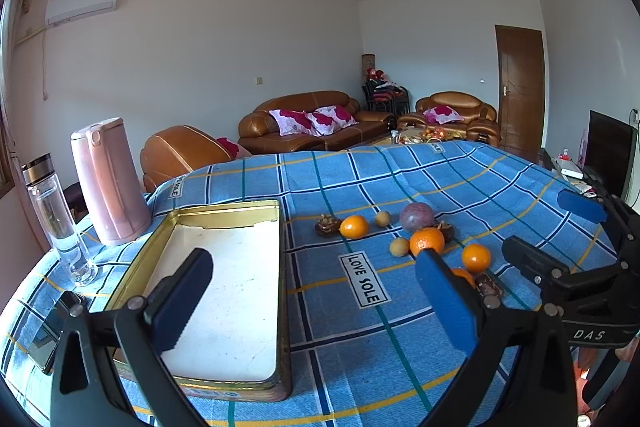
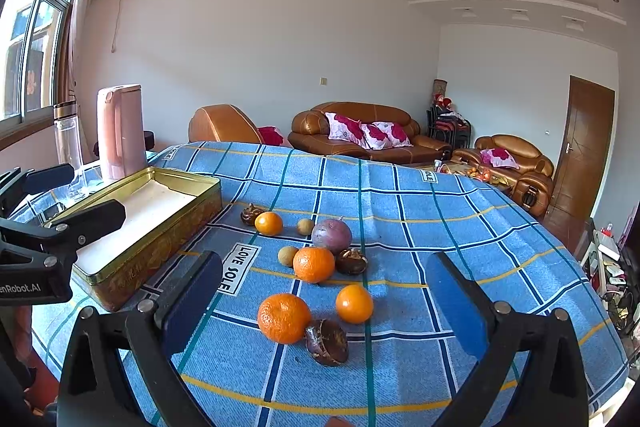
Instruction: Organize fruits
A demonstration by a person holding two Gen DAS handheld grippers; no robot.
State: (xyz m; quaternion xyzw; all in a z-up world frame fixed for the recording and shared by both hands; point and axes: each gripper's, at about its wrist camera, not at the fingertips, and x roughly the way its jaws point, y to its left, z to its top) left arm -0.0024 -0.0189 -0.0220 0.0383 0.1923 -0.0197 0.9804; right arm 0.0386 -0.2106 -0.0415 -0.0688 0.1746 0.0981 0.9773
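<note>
Both my grippers empty, fingers spread. Nearest orange lies lower centre between right gripper fingers; tin probably nearer left gripper.

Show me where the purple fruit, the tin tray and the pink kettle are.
purple fruit [image 2: 331, 235], right wrist view, middle of its skin.
tin tray [image 1: 224, 211], left wrist view, far gold rim.
pink kettle [image 1: 110, 183], left wrist view, body side.

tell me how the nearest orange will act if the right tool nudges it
The orange looks round, so it would probably roll on the cloth. A dark brown fruit touches its right side and may block it. Its rind looks firm, likely easy to grip.
</note>
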